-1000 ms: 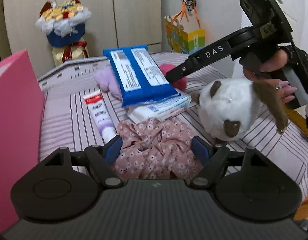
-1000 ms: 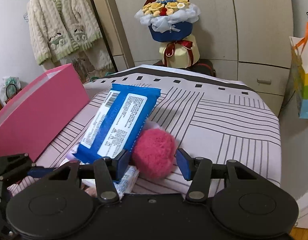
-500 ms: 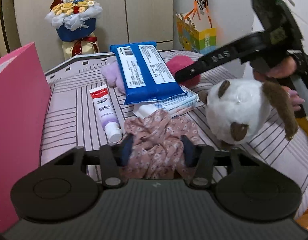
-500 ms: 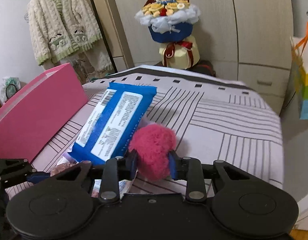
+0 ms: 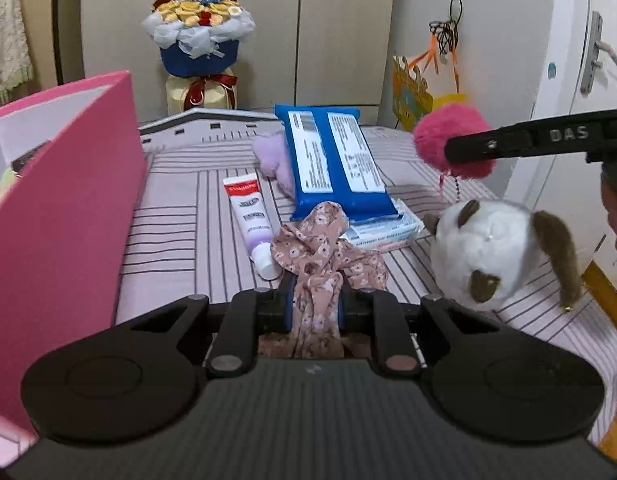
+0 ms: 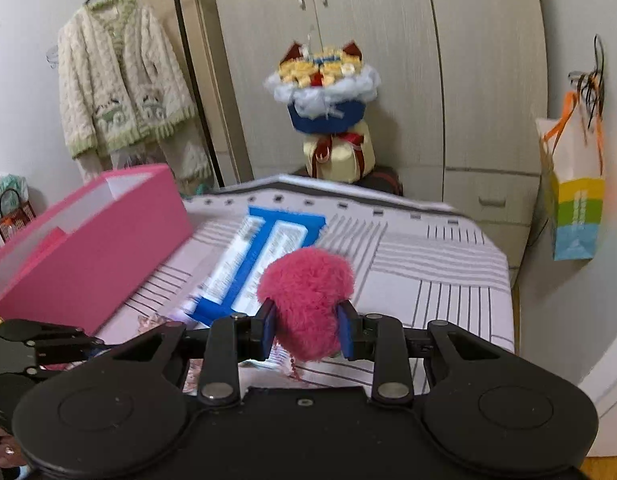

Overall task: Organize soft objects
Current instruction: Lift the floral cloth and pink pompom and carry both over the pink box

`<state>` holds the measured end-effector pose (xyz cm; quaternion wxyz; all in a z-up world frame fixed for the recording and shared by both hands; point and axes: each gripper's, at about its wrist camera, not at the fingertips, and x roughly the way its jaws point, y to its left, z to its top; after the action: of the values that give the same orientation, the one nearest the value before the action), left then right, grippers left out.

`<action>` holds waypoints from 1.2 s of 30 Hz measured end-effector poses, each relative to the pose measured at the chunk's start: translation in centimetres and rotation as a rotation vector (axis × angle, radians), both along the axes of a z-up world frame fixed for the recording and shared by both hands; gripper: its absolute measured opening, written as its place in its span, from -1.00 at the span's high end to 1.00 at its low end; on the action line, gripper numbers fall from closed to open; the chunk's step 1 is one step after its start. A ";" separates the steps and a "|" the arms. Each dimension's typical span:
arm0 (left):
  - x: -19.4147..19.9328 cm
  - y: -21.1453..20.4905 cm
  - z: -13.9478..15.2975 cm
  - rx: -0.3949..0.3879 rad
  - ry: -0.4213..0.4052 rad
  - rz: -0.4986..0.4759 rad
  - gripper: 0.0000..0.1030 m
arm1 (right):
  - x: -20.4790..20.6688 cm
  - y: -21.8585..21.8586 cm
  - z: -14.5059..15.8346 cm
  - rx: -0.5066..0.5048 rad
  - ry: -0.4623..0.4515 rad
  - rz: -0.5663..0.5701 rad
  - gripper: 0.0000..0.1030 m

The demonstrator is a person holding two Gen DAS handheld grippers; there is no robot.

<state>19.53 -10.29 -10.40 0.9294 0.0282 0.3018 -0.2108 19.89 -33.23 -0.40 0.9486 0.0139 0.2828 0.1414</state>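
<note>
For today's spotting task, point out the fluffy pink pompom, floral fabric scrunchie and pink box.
fluffy pink pompom point(image 6: 306, 300), right wrist view, fuzzy middle.
floral fabric scrunchie point(image 5: 320, 248), left wrist view, bunched folds.
pink box point(image 6: 108, 240), right wrist view, side wall.

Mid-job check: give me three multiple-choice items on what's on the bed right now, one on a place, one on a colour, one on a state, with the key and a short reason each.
1. Where does the toothpaste tube lie?
A. Inside the pink box
B. On the striped bedcover, between the pink box and the blue wipes pack
C. On top of the plush toy

2. What colour is the pompom in the right gripper?
A. Deep pink
B. Yellow
C. Green

3. What is between the fingers of the left gripper?
A. Nothing
B. The plush toy
C. The floral scrunchie

Key:
1 B: the tube rests on the bedcover, with the pink box to one side and the blue wipes pack to the other.
2 A: the fluffy ball is deep pink in both views.
3 C: the floral scrunchie fabric sits pinched between the closing fingers; the plush toy lies apart.
</note>
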 end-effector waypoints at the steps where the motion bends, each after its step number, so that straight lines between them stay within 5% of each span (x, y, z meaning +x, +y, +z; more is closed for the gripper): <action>1: -0.3 0.2 0.2 -0.004 -0.004 0.002 0.66 | -0.6 0.3 0.5 0.000 -0.016 0.003 0.31; 11: -3.1 2.4 2.3 -0.062 -0.019 0.004 0.66 | -5.2 4.4 4.3 -0.013 -0.110 0.083 0.31; 24: -5.5 5.2 2.9 -0.087 0.048 -0.037 0.66 | -9.2 8.0 0.8 -0.010 0.070 0.142 0.31; 36: -8.4 8.9 3.6 -0.103 0.144 -0.085 0.67 | -11.7 10.9 0.9 -0.018 0.187 0.255 0.31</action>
<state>11.14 -1.37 -6.78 0.8958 -0.0222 0.3549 -0.2666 8.16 -22.35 0.53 0.8926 -0.0176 0.3708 0.2560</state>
